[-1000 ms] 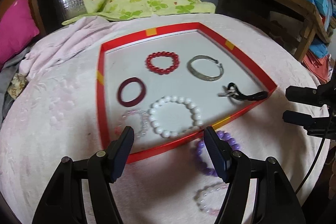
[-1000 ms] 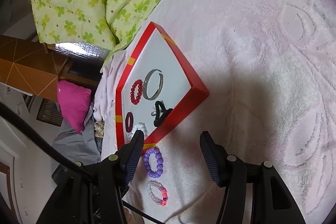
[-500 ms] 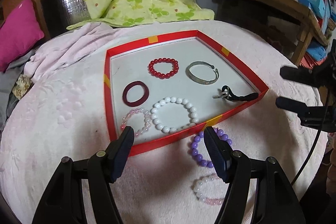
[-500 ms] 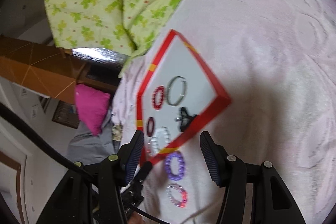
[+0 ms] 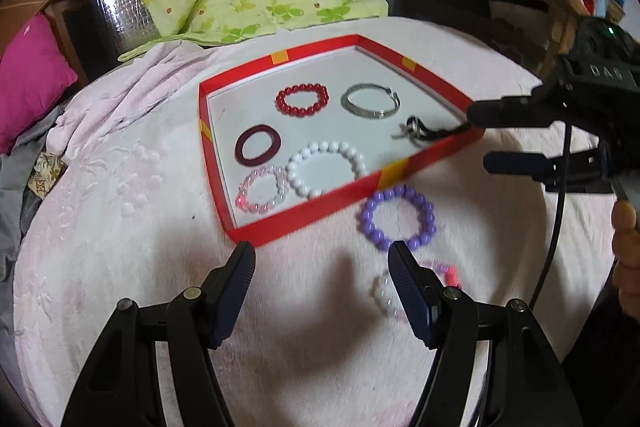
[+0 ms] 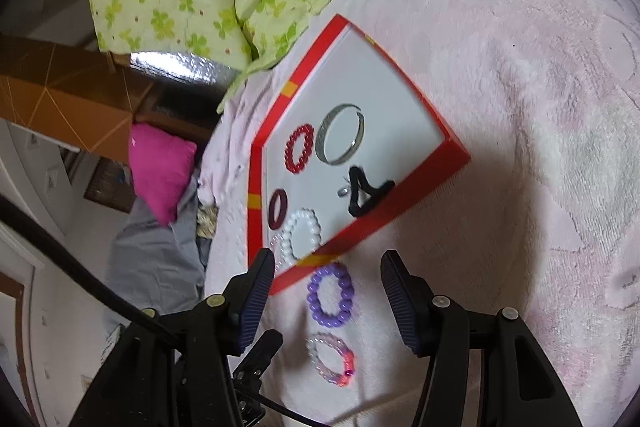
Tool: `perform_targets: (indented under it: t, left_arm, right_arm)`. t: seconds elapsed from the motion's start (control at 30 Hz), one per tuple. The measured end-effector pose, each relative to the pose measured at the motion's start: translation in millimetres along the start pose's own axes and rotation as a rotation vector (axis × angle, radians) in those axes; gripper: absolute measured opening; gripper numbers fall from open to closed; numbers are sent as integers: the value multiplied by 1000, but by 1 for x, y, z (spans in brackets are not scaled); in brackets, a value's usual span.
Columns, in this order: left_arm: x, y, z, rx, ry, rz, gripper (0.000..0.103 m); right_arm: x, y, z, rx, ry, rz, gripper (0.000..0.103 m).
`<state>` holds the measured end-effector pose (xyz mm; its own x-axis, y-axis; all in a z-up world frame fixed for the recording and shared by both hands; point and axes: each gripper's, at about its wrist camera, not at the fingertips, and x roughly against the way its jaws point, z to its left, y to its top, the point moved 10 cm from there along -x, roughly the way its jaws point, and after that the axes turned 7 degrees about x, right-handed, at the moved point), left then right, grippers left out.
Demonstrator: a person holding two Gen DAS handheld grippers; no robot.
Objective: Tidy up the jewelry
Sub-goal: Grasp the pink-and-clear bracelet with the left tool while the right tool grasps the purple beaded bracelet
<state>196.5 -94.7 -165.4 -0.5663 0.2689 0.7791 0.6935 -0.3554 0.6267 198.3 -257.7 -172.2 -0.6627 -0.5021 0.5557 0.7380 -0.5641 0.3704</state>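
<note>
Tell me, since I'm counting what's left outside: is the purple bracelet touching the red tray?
Apart. The left wrist view shows a strip of pink blanket between the purple bracelet and the red tray wall.

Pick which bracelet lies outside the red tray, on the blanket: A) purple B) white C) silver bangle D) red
A: the purple bracelet lies on the pink blanket just outside the red tray's near wall, while the white, red and silver ones rest inside it.
</note>
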Motion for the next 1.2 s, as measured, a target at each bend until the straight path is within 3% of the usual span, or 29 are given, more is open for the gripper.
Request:
perform_targets:
  t: [0.1, 0.27, 0.33, 0.57, 0.63, 0.7, 0.9, 1.2]
  left_arm:
    - [-2, -6, 4, 1, 11, 17, 70]
    - [-2, -11, 14, 18, 29, 31, 70]
    - [-1, -12, 19, 27, 35, 35, 70]
    - [2, -17, 37, 60, 43, 49, 70]
    - [2, -19, 37, 59, 35, 55, 70]
    - [2, -21, 35, 53, 24, 60, 70]
    - [0, -26, 11, 37, -68, 86, 70]
    - [-7, -37, -40, -26, -196, 149, 70]
  right_arm:
    - [-7, -5, -1, 6, -14, 29, 59]
    - [-24, -16, 10, 77, -56, 69, 50]
    - [-31, -20, 13, 117, -91, 79, 40]
    - [-55, -30, 19, 253, -217, 119, 33]
    - [-61, -34, 15, 306, -276, 136, 18]
    - [-62, -34, 14, 378, -351, 121, 13]
    - [-40, -21, 5, 408, -439, 42, 11]
    - [-13, -4, -23, 306, -465, 23, 11]
